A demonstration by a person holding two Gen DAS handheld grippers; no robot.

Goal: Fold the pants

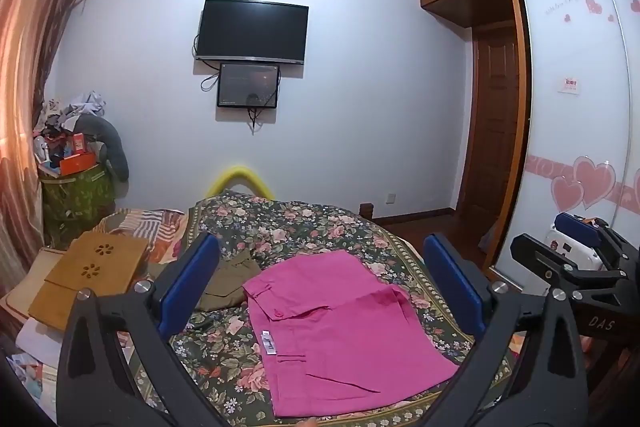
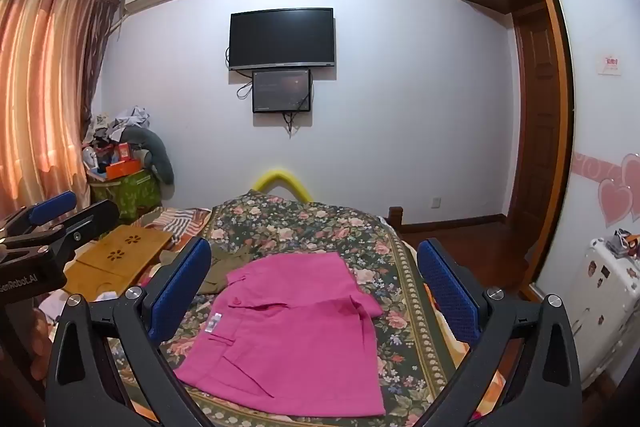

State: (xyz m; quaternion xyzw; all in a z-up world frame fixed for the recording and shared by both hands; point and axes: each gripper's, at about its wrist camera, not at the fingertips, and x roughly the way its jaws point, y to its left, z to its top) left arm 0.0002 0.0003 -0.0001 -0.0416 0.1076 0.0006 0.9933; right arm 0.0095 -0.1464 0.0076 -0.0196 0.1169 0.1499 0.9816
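Pink pants [image 1: 340, 331] lie folded flat on the floral bedspread [image 1: 304, 223], waistband and white label toward the left. They also show in the right wrist view [image 2: 296, 331]. My left gripper [image 1: 320, 275] is open and empty, held above the pants with its blue pads on either side. My right gripper [image 2: 314, 275] is open and empty too, above the same pants. The right gripper shows at the right edge of the left wrist view [image 1: 580, 251], and the left gripper at the left edge of the right wrist view [image 2: 52, 223].
An olive-brown garment [image 1: 230, 279] lies just left of the pink pants. A wooden lap tray [image 1: 92, 275] rests on the bed's left side. A green hamper [image 1: 76, 195] piled with clutter stands in the far left corner. A white suitcase [image 2: 604, 291] stands on the right by the wardrobe.
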